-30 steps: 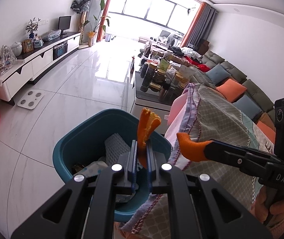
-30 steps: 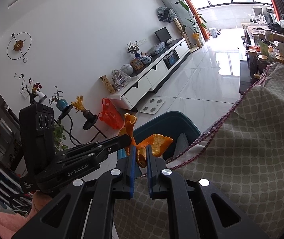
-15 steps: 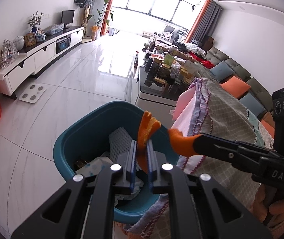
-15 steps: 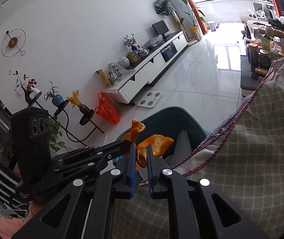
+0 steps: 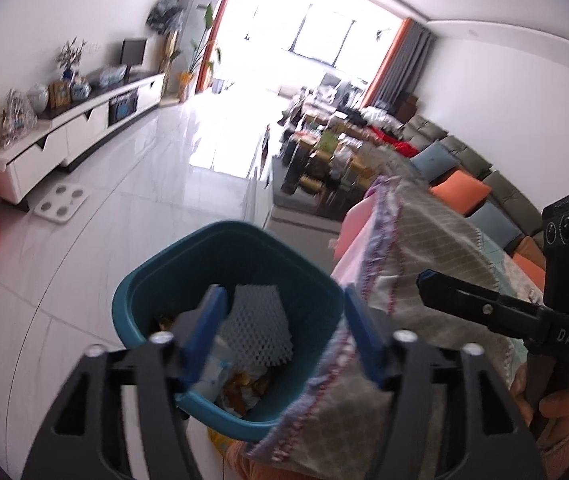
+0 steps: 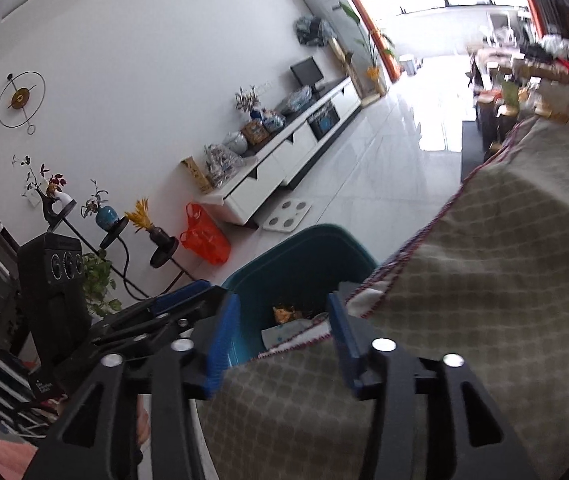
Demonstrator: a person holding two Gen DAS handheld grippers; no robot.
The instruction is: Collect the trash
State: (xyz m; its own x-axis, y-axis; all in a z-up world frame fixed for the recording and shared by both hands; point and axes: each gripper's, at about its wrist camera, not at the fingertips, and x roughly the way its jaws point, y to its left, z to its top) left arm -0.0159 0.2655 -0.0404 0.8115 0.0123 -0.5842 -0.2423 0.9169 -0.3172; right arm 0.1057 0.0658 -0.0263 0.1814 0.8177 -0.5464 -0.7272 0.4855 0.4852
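Two grippers hang over a teal bin (image 5: 152,300) that stands on the white tiled floor (image 5: 96,216) beside a surface draped in a checked cloth (image 6: 484,280). Left gripper (image 5: 284,328): fingers (image 5: 208,320) spread wide, having just been opening, with nothing between them; framed in the gap, down inside the bin, lie a grey foam net sleeve (image 5: 258,330), pale wrappers and scraps of orange peel (image 5: 240,388). Right gripper (image 6: 284,332): fingers (image 6: 224,340) likewise parted and just opened, gripping nothing; orange peel (image 6: 286,314) shows between them on the heap in the bin (image 6: 304,256), well below the fingertips and touching neither pad. Its right finger overlaps the cloth's red-trimmed edge. Each gripper appears in the other's view, at the side of the frame (image 5: 484,312) (image 6: 164,312). Both views are somewhat blurred.
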